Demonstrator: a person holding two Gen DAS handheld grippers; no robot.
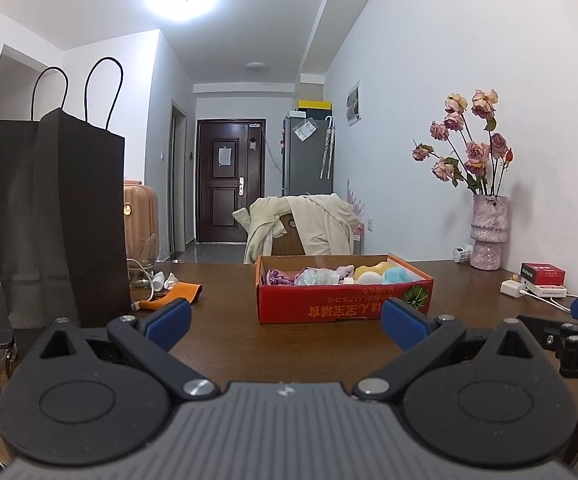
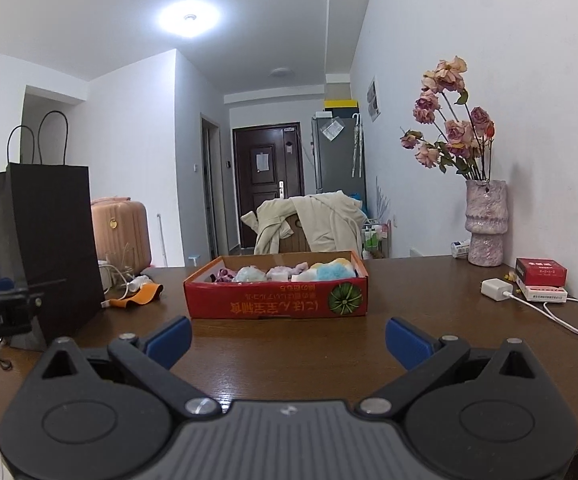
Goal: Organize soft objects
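**Both Grippers Empty at Table Edge; Box Already Loaded**

Nearest the lens in each wrist view is the gripper body itself, with its two blue-padded fingers spread wide. The left gripper (image 1: 287, 322) holds nothing; only bare table (image 1: 289, 344) shows between its pads. The right gripper (image 2: 288, 340) is likewise spread to a wide gap and holds nothing. Both sit low over the near part of the table, side by side, each pointing at the box.

**Location of task items**

1. The red cardboard box (image 1: 343, 304) stands on the table ahead of both grippers, apart from them.
2. Inside it lie the soft objects (image 1: 353, 274): purple, pale blue-white, pink, yellow, white and blue pieces, packed close together in a row. Individual types cannot be told at this range.
3. An orange soft piece (image 1: 183, 293) lies on the table left of the box, just beside white cables and the black paper bag (image 1: 61, 220).

**Progress assessment**

- Judged from the layout, most soft items are already in the box.
- The orange piece appears to be the only candidate left outside, if it belongs to the task.
- The bag's contents are hidden.

**Other items present**

A vase of flowers (image 2: 485, 224), a red packet (image 2: 541, 272) and a white charger (image 2: 497, 289) stand near the right wall, well apart from the box.
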